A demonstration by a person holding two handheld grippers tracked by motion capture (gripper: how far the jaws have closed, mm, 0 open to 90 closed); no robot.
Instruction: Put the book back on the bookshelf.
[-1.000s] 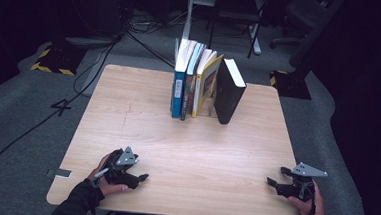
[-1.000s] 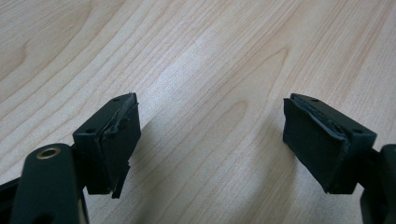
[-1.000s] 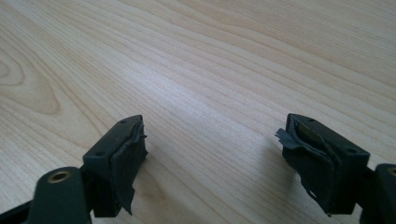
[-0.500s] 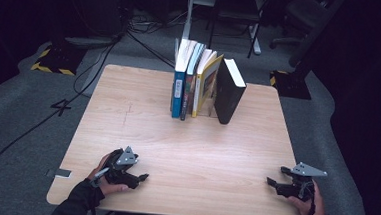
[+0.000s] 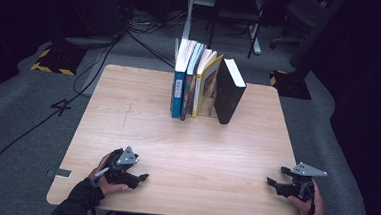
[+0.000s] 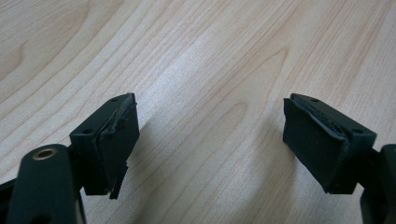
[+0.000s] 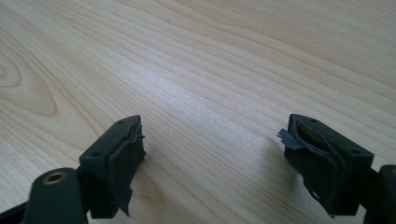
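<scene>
L gripper (image 5: 133, 175): jaws wide apart, nothing btw them, just bare wood grain of the worktop (image 5: 142, 119) in the left gripper view; pads (image 6: 114, 144) look worn, edges frayed. It sits low over the worktop near the front-left corner, jaws pointing toward the middle, held by the person's left hand (image 5: 105, 175) w/ a dark sleeve coming in over the front edge.

R gripper (image 5: 279, 184): jaws also wide, empty; the right gripper view shows plain wood btw them, pad (image 7: 122, 161) lining torn and peeling. It's at the front-right corner, right by the right edge, jaws pointing inward toward the L gripper. Right hand (image 5: 305, 197) grips it from behind, grey three-cornered plate on top.

Both grippers well apart from each other and from the books.

Row of books (image 5: 195, 82): standing upright at the middle of the far edge, spines toward the person. Blue-spined book (image 5: 178, 94) at the left end, yellow book (image 5: 203, 90) next in, black book (image 5: 228, 95) at the right end, leaning a bit and set slightly apart from the rest.
</scene>
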